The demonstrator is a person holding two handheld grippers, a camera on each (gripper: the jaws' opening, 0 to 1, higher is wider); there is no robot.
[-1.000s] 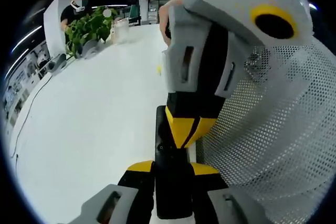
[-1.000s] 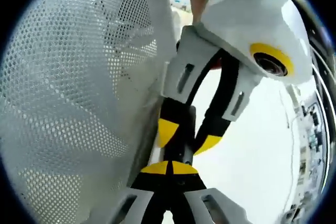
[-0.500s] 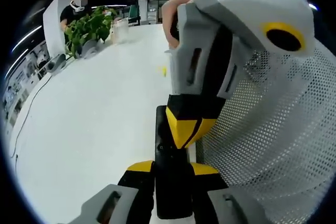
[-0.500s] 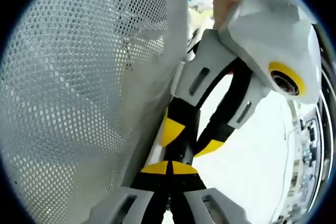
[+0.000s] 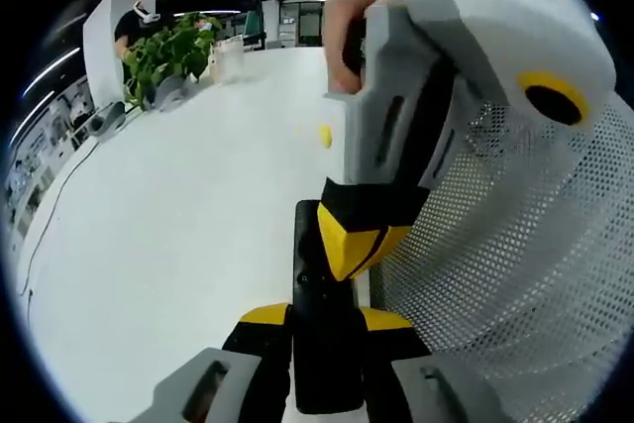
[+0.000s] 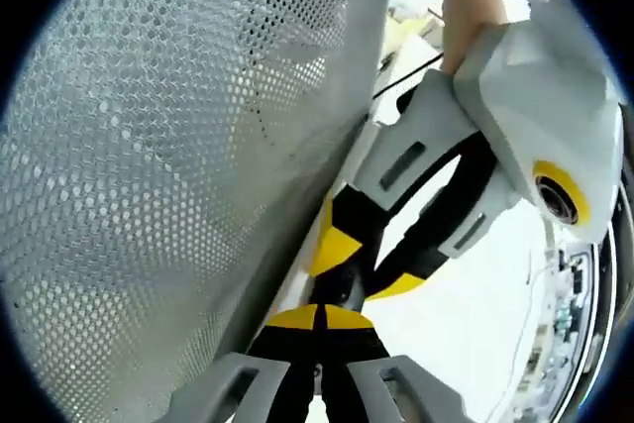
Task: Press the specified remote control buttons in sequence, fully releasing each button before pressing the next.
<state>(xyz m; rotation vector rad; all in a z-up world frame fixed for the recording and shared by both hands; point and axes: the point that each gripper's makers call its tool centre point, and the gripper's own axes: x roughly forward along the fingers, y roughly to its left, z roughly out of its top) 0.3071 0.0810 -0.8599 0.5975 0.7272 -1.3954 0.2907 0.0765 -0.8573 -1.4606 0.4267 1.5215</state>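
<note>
A black remote control [image 5: 325,344] lies lengthwise between my left gripper's yellow-tipped jaws, and my left gripper [image 5: 325,316] is shut on it. My right gripper [image 5: 355,242] comes down from the upper right with its yellow tips together. They rest on the remote's far half, next to the buttons. In the right gripper view my right gripper [image 6: 319,317] is shut with nothing between its tips. The left gripper [image 6: 362,269] stands just beyond it, white-bodied with black fingers. A hand [image 5: 347,17] holds the right gripper's body.
A white perforated mesh shell [image 5: 515,274] curves close along the right of the remote and shows as a wall [image 6: 149,195] in the right gripper view. The white table [image 5: 168,235] stretches left. A potted plant [image 5: 168,52], a small yellow object [image 5: 324,136] and a seated person [image 5: 144,12] are far off.
The right gripper's body has swung up and to the right while its tips stayed on the remote. The right gripper view has rolled accordingly. The left gripper and remote have not moved.
</note>
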